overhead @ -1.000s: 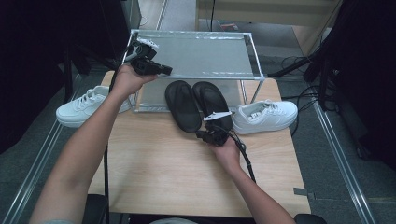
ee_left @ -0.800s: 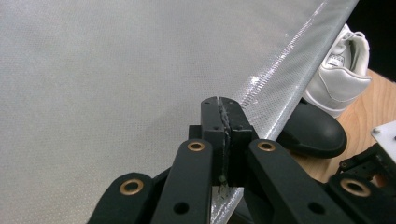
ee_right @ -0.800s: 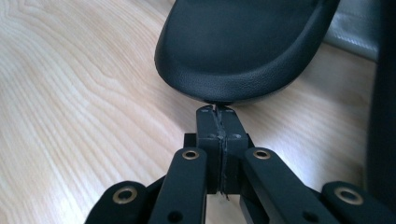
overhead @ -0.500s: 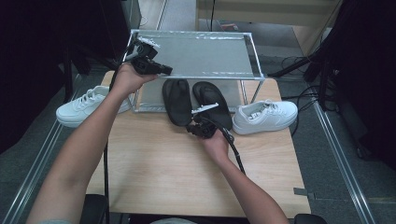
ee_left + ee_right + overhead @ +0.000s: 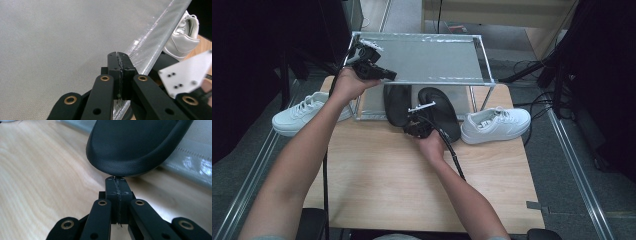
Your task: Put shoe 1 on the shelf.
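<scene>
Two black slippers lay side by side on the wooden desk (image 5: 377,185), their toes tucked under the metal-framed shelf (image 5: 432,55). The left slipper (image 5: 396,104) was matte black, with a smooth rounded heel rim and a fine leather-like grain, seen close in the right gripper view (image 5: 135,145). The right slipper (image 5: 443,111) lay just beside it, angled slightly toward the white sneaker (image 5: 496,125) at the desk's right edge. The right gripper (image 5: 414,127) sat at the heel of the left slipper; its fingers (image 5: 111,195) were pressed together with nothing between them, tips touching or nearly touching the heel's lower edge. The left gripper (image 5: 384,75) was held up at the shelf's front left corner, fingers (image 5: 113,72) likewise clenched flat against each other, poised over the grey mesh shelf top (image 5: 62,45). A second white sneaker (image 5: 304,112) rested off the desk's left side.
</scene>
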Demonstrator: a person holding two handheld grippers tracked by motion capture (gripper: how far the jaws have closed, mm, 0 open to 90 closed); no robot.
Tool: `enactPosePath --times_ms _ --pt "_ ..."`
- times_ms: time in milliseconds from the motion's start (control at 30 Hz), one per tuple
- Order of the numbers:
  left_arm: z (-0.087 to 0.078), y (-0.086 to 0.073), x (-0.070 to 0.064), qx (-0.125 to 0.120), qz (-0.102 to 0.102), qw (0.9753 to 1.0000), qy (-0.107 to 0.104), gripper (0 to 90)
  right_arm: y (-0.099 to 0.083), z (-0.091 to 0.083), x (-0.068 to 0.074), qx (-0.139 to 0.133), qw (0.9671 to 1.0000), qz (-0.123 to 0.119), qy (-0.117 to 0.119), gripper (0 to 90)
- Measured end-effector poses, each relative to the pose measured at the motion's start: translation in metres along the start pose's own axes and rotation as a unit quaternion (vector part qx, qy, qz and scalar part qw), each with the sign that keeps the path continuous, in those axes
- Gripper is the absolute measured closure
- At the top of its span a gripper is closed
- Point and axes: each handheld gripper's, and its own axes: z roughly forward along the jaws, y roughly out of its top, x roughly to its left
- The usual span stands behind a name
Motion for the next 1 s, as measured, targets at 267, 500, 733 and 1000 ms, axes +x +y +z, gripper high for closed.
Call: enactPosePath --times_ms 267,500,733,1000 --pt "0.000 -0.001 0.002 -0.005 -0.010 0.9999 -0.006 90.0 0.010 0.010 -0.004 -0.004 0.9998 0.018 -0.003 90.0" --pt "0.000 -0.002 0.002 -0.007 -0.005 0.9999 -0.006 90.0 0.002 0.000 -0.001 -0.007 1.0000 0.003 0.002 90.0" --pt "0.000 -0.001 0.001 -0.006 0.001 1.0000 -0.003 90.0 -0.009 -0.028 0.005 -0.031 0.9992 -0.016 0.017 90.0" --pt "0.000 -0.001 0.001 -0.005 0.000 1.0000 -0.004 90.0 -0.028 -0.070 0.005 -0.060 0.9974 -0.027 0.028 90.0"
